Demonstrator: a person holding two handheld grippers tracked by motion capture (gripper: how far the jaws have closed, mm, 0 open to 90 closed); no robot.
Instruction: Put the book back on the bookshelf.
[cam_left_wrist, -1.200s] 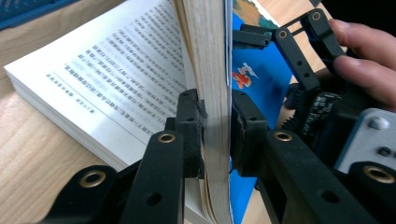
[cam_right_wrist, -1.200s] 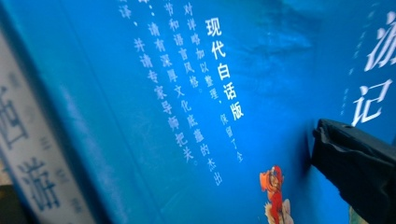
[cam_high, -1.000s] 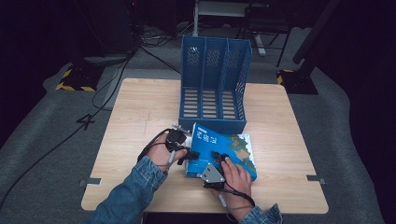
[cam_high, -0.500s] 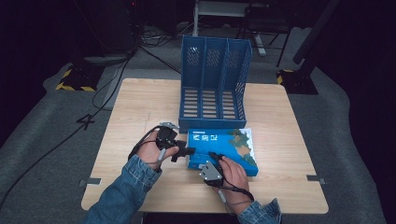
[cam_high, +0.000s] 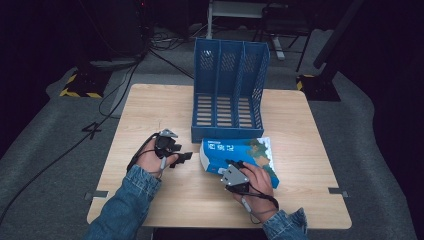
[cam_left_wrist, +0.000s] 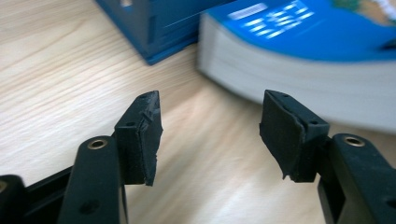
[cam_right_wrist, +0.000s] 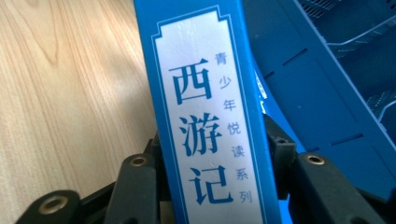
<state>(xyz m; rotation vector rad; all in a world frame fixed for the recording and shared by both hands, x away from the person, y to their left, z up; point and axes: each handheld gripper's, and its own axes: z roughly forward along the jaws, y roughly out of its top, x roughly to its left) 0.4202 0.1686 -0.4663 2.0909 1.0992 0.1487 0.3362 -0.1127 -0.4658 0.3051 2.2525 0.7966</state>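
Note:
A thick blue book (cam_high: 243, 151) with a white title label lies on the wooden table (cam_high: 150, 110), just in front of the blue file rack (cam_high: 228, 90). My right gripper (cam_high: 231, 165) is shut on its near edge; in the right gripper view the jaws clamp both sides of the spine (cam_right_wrist: 205, 93), around my right gripper (cam_right_wrist: 217, 149). My left gripper (cam_high: 183, 157) is open on the table left of the book, apart from it. In the left gripper view my left gripper (cam_left_wrist: 212, 126) has nothing between its pads, and the book's page edge (cam_left_wrist: 299, 79) is just ahead.
The blue file rack (cam_left_wrist: 163, 23) has three upright slots and stands at the table's middle back, its front touching or nearly touching the book. Bare wood lies left of the left hand and along the table's near edge (cam_high: 200, 220). Cables run across the dark floor (cam_high: 75, 145) to the left.
My left gripper has drawn back leftward, away from the book, and stands open. The right gripper stays shut on the book's near edge and has shifted slightly forward.

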